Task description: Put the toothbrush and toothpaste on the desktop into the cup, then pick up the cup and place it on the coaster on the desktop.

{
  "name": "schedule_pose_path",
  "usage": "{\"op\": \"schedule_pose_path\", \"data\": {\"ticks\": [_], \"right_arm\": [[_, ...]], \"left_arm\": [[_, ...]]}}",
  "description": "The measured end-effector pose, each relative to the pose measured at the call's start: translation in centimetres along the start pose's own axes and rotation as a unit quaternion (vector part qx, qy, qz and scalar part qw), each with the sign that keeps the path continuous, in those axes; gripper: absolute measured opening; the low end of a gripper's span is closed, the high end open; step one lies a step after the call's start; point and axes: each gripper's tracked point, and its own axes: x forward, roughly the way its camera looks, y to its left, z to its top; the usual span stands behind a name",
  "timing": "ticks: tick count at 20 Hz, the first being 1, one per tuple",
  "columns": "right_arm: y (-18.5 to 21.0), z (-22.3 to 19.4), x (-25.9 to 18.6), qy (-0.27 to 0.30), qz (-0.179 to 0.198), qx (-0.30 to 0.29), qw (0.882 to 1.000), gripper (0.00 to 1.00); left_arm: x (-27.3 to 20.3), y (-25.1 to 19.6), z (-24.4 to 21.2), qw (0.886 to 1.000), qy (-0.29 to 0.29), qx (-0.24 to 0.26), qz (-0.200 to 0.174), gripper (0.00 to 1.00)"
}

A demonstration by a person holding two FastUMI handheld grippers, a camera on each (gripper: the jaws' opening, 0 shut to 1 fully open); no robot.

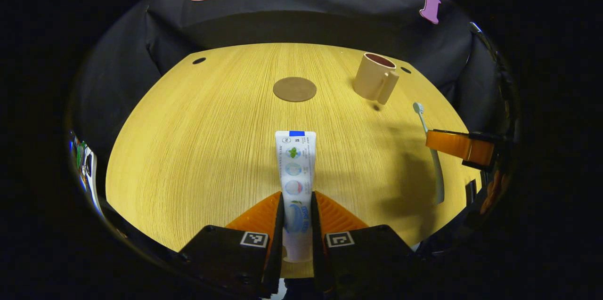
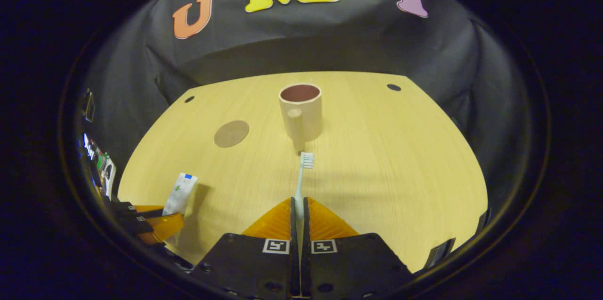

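Toothpaste (image 1: 296, 168) sits clamped in the left tool (image 1: 297, 217) and toothbrush (image 2: 301, 182) in the right tool (image 2: 299, 215), above the desk (image 2: 377, 158); either could tip the empty cup (image 2: 301, 111).

The left hand-held gripper (image 1: 297, 215) clamps both fingers on a toothpaste tube (image 1: 296, 173), which points away across the pale wooden surface (image 1: 198, 149). Beyond it lies a round brown coaster (image 1: 295, 89); to the right stands a beige cup (image 1: 375, 77). At far right, the other hand-held gripper (image 1: 459, 145) meets a toothbrush (image 1: 431, 149).
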Motion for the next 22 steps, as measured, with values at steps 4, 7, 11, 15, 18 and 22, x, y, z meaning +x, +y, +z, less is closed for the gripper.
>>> {"op": "schedule_pose_path", "data": {"ticks": [4, 7, 11, 15, 18, 22], "right_arm": [[0.8, 5.8, -1.5, -0.066, 0.004, -0.009, 0.998, 0.02], [1.5, 10.7, -1.7, -0.114, 0.008, -0.013, 0.993, 0.02], [1.9, 16.5, -0.1, -0.163, 0.008, -0.016, 0.986, 0.02], [1.9, 21.5, 3.0, -0.204, 0.000, -0.020, 0.979, 0.02], [2.0, 23.9, 5.4, -0.231, 0.002, -0.027, 0.973, 0.02], [2.0, 26.0, 8.2, -0.255, 0.012, -0.031, 0.966, 0.02]], "left_arm": [[-1.2, 0.1, 2.0, 1.000, -0.022, -0.007, 0.000, 0.30], [-1.8, 0.1, 3.5, 0.999, -0.033, -0.016, -0.001, 0.31], [-2.3, 0.2, 5.4, 0.999, -0.050, -0.014, -0.001, 0.30], [-2.0, 0.3, 6.8, 0.998, -0.058, -0.016, 0.005, 0.31], [-1.3, 0.1, 7.3, 0.998, -0.056, -0.025, 0.008, 0.30], [-0.6, 0.0, 7.7, 0.998, -0.050, -0.034, 0.010, 0.30]]}}
